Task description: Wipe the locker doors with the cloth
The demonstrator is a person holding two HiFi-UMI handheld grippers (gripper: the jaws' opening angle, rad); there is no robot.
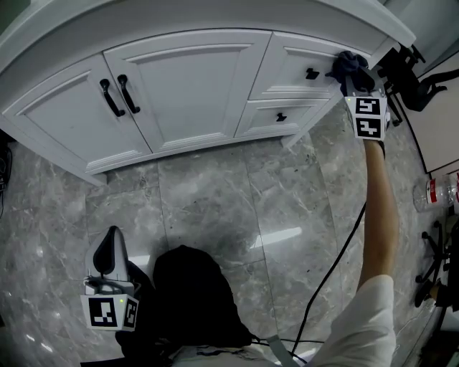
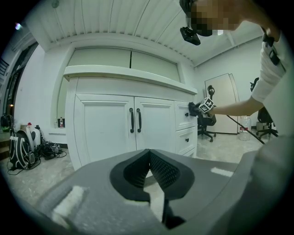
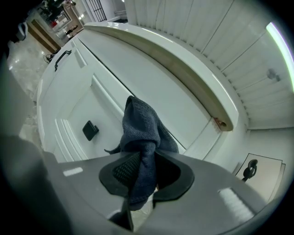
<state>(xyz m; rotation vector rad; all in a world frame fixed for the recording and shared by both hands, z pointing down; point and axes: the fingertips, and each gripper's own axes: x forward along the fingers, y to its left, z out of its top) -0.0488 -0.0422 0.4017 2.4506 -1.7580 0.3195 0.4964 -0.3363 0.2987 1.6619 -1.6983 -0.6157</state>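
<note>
Reference landmark: the white locker. All positions below are given against it.

Right tongs: clenched on the dark blue cloth. The cloth passes between both pads. A bunch of it stands out past the tips and a tail hangs below them. My arm is stretched out to the locker's right end. There I hold the bunch at the upper drawer front, to the right of its black knob and just under the countertop edge. I cannot tell whether the cloth presses on the painted face or stands just off it.

Left tongs: clenched, tips together, nothing between the pads. I hold them well back from the locker, over the grey marble floor. They face the double doors, which carry two black bar handles side by side at the centre seam.
</note>
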